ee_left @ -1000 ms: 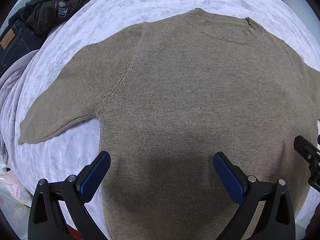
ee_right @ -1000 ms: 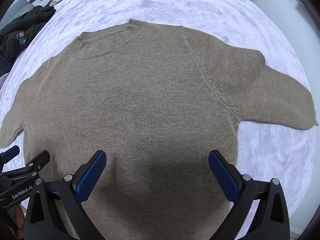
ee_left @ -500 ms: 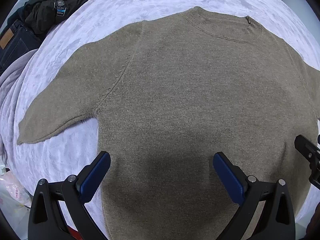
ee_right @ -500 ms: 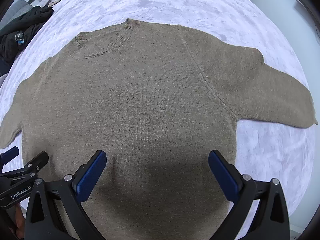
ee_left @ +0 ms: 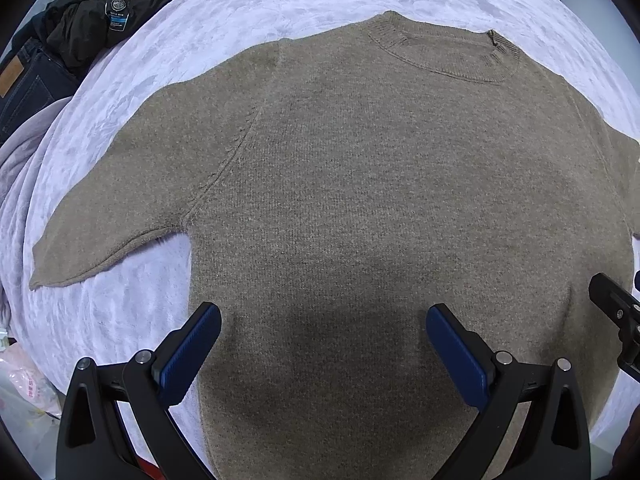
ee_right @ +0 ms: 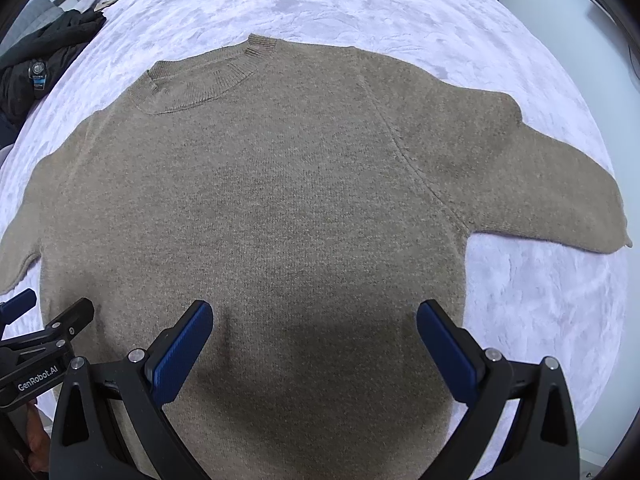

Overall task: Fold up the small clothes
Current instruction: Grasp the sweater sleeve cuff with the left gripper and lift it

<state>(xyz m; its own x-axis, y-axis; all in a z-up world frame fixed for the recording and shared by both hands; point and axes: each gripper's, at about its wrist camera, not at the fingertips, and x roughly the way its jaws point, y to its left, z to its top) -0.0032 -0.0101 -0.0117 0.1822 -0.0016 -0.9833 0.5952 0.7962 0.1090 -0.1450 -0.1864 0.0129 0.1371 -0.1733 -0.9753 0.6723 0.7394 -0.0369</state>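
My left gripper [ee_left: 323, 328] hangs over the lower body of a brown knit sweater [ee_left: 360, 200], its jaws spread wide and holding nothing. The blue pads [ee_left: 188, 354] frame a dark shadow on the knit between them. My right gripper [ee_right: 314, 324] hangs over the same lower body a little to the side, jaws likewise spread wide and empty, with a small vertical crease in the fabric just ahead of its left pad [ee_right: 180, 354].

Each tool shows at the edge of the other's view: the right one as a black bracket at the right rim of the left wrist view, the left one at the lower left of the right wrist view, its black body printed "GenRobot.AI".

The sweater lies flat and face up on a bed covered by a pale lavender plush blanket [ee_left: 240, 8]. Ahead of the jaws sits its ribbed round collar [ee_left: 444, 52]. The left sleeve [ee_left: 120, 208] runs out left of my left jaws, its cuff lying on the blanket. The right sleeve [ee_right: 540, 184] runs out right of my right jaws, its cuff near the bed's edge.

Far ahead and to the left, a heap of dark clothes [ee_left: 100, 12] rests at the bed's margin, with blue jeans [ee_left: 24, 88] beside it.
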